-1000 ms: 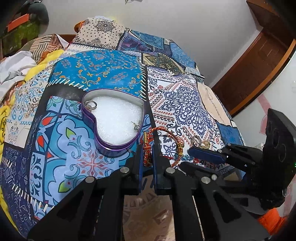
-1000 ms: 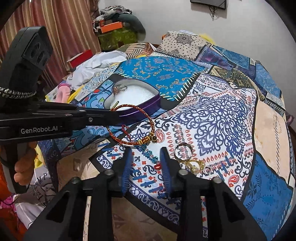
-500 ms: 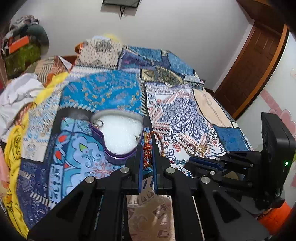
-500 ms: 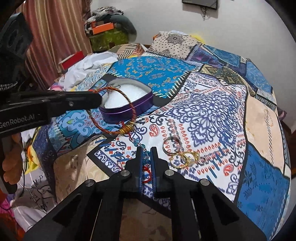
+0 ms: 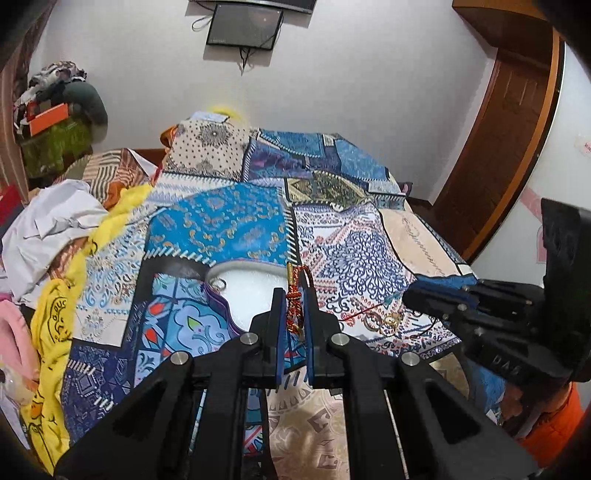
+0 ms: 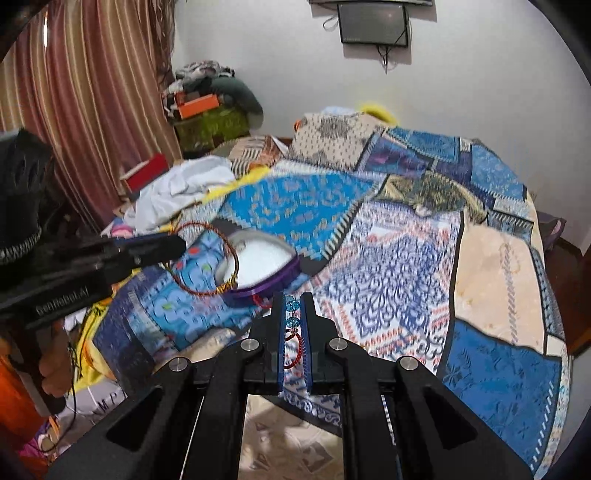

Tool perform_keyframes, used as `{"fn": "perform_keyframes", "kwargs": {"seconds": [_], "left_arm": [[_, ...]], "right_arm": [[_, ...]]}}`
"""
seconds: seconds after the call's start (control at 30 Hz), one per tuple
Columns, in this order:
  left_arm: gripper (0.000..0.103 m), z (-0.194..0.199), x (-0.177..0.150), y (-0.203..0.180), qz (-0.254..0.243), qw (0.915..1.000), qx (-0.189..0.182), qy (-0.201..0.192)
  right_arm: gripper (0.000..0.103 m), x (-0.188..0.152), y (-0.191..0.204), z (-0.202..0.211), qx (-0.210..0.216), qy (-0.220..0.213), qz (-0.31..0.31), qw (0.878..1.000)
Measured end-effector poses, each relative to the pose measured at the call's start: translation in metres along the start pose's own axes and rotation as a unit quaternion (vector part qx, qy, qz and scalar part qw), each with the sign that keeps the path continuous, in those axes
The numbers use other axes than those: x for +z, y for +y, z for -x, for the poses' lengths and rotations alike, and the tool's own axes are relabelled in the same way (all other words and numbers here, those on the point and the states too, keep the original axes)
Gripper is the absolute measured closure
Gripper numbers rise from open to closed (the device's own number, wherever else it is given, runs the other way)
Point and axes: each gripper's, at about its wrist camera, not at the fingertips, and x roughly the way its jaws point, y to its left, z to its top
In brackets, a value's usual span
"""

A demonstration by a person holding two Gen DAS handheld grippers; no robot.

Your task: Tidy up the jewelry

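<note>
**Both jaws clamped on bracelets above the patchwork bed**

Your left gripper (image 5: pixel 294 317) has its jaws clamped on the red-and-orange braided bracelet (image 5: pixel 293 312); in the right wrist view the loop of this bracelet (image 6: pixel 207 258) hangs from the gripper tip in front of the heart-shaped tin (image 6: pixel 258 266). Your right gripper (image 6: pixel 293 325) has its jaws clamped on the blue-beaded bracelet (image 6: pixel 292 314), whose red cord loops down between the fingers.

The tin, with a purple wall and white padded lining (image 5: pixel 247 291), rests on the patchwork bedspread (image 5: pixel 221 225). One silver ring (image 5: pixel 219 284) lies inside it near the far left rim. A cluster of rings (image 5: pixel 380 320) lies on the bedspread to the right of the tin, near the right gripper's tip as seen from the left wrist view.

The bedspread covers the bed in blue, white and beige printed panels. A pile of loose clothing (image 5: pixel 51 229), white and yellow, sits along its left side. Beyond the bed stands a white wall with a dark wall-mounted screen (image 5: pixel 243 27). A brown wooden door (image 5: pixel 498 147) is at the right. Striped curtains (image 6: pixel 85 103) hang at the left, next to a stack of bags and an orange box (image 6: pixel 195 105) in the corner.
</note>
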Motion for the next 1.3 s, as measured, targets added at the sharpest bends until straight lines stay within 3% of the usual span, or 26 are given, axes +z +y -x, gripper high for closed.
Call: {"fn": "perform_keyframes", "kwargs": {"seconds": [0.63, 0.87, 0.93, 1.07, 1.3], "left_arm": [[0.096, 0.015, 0.033, 0.024, 0.002, 0.9981, 0.025, -0.055], [0.095, -0.006, 0.019, 0.041, -0.001, 0.9992, 0.038, -0.012], [0.092, -0.017, 0.010, 0.052, 0.007, 0.9990, 0.038, 0.021], [0.071, -0.031, -0.009, 0.068, 0.021, 0.9973, 0.043, 0.056], [0.070, -0.061, -0.036, 0.078, 0.028, 0.9934, 0.042, 0.103]], "right_arm": [[0.096, 0.064, 0.021, 0.007, 0.005, -0.078, 0.011, 0.997], [0.096, 0.071, 0.026, -0.012, 0.018, -0.069, 0.009, 0.997], [0.096, 0.070, 0.027, -0.018, 0.021, -0.063, 0.008, 0.998], [0.096, 0.066, 0.026, -0.029, 0.025, -0.049, 0.010, 0.998], [0.096, 0.065, 0.022, -0.042, 0.028, -0.033, 0.003, 0.999]]}}
